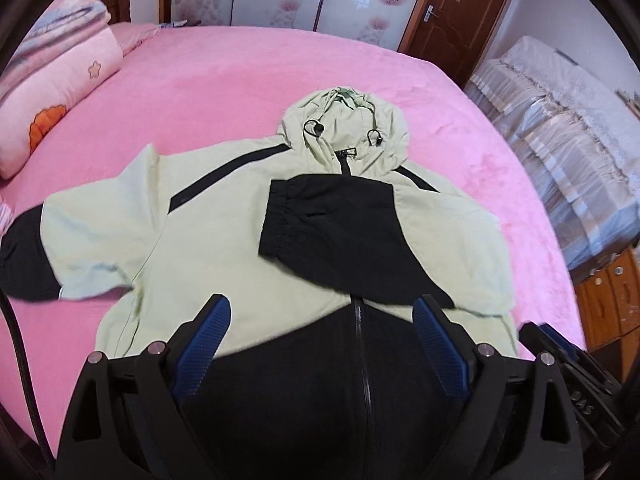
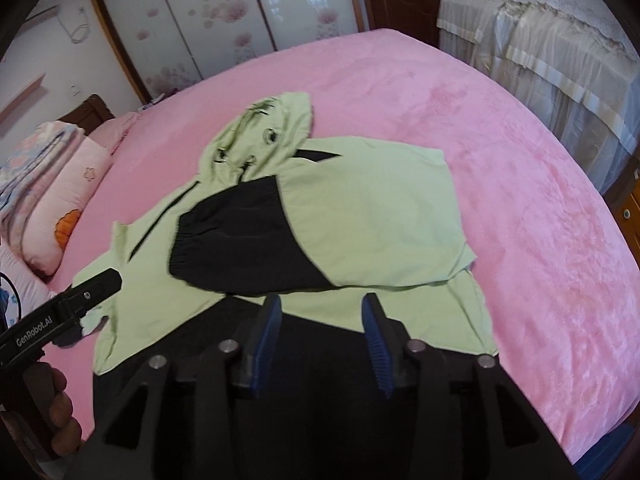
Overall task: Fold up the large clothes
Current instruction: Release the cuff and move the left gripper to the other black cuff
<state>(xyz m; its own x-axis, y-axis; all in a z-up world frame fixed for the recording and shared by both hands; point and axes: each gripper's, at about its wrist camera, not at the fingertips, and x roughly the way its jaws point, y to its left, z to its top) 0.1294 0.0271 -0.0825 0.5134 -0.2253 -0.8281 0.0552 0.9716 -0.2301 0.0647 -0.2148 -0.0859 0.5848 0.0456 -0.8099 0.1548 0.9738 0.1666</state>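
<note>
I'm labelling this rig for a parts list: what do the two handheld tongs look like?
Both tongs, left and right, are black plastic with ribbed blue pads and silver bolts. The left one's side reads "GenRobot.AI" in white; a black cable trails beside it.

The bottom of the jacket (image 1: 192, 216) was hidden behind the left gripper (image 1: 322, 320) and the right gripper (image 2: 322, 320). One black cuff (image 1: 22, 256) ran off the picture's left side. The hand (image 2: 60, 412) was cut off too. The cords (image 1: 314, 128) looked too small to read.
</note>
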